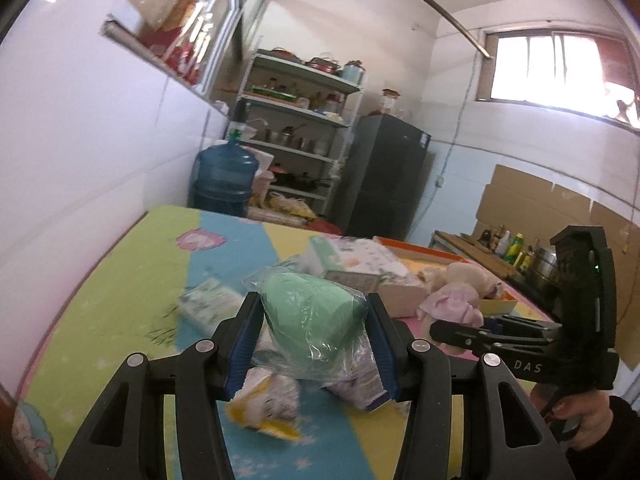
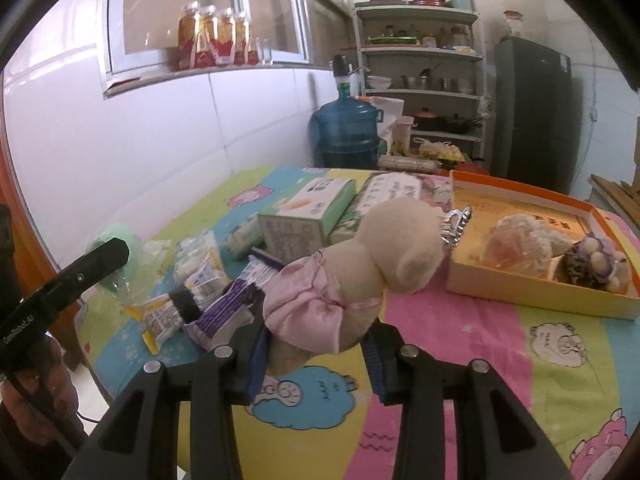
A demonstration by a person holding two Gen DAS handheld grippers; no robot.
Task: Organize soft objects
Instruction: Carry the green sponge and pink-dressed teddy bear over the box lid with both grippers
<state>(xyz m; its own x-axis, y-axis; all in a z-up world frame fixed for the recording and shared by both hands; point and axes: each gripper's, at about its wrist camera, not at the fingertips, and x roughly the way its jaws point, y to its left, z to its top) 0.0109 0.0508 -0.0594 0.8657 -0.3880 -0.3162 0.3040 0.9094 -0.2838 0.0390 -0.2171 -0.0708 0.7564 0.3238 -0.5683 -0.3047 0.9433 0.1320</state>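
My left gripper (image 1: 314, 338) is shut on a mint-green soft roll in clear plastic wrap (image 1: 312, 320) and holds it above the colourful mat. My right gripper (image 2: 316, 354) is shut on a cream plush doll in a pink satin dress (image 2: 352, 276), held above the mat with its head toward the orange tray (image 2: 532, 294). The tray holds a wrapped pink soft item (image 2: 520, 240) and a small plush with purple paw (image 2: 596, 264). The doll also shows in the left wrist view (image 1: 460, 292), with the right gripper (image 1: 500, 330) beside it.
Snack packets (image 2: 196, 280) and a purple packet (image 2: 228, 308) lie on the mat near me. Tissue boxes (image 2: 308, 216) stand in the middle. A white wall runs along the left. A water jug (image 2: 346, 128), shelves and a fridge stand beyond the table.
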